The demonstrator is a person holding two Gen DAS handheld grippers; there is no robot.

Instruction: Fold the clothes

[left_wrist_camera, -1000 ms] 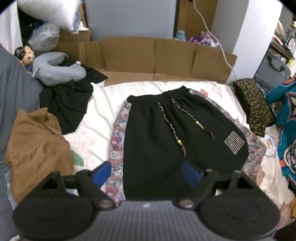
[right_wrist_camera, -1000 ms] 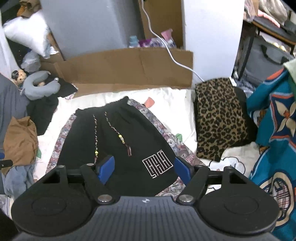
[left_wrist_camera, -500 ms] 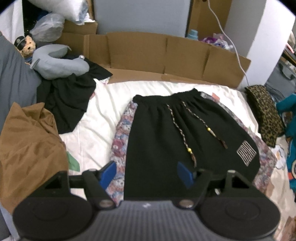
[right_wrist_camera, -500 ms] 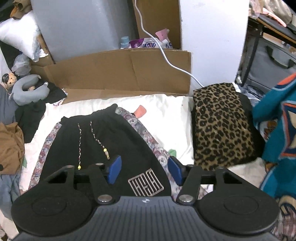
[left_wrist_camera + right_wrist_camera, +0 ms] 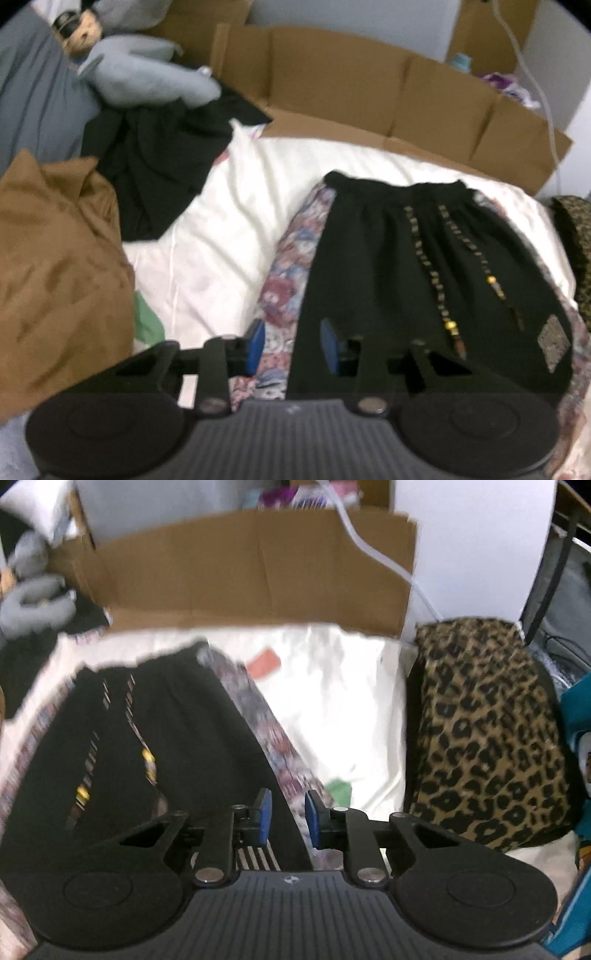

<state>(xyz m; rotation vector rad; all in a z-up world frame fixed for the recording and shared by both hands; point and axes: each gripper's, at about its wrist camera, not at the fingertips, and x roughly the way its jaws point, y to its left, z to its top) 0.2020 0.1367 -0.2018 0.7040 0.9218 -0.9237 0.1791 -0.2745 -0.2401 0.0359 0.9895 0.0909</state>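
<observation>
left wrist view shows the black drawstring shorts point(image 5: 388, 266) spread flat, unfolded, centre-right of frame on a bear-print cloth point(image 5: 284, 280). the left gripper point(image 5: 291, 347) is closing at their lower left edge, cloth between its narrowing jaws but not yet pinched. lower centre in the right wrist view, the right gripper point(image 5: 288, 821) narrows likewise at their right edge; every fold remains.
</observation>
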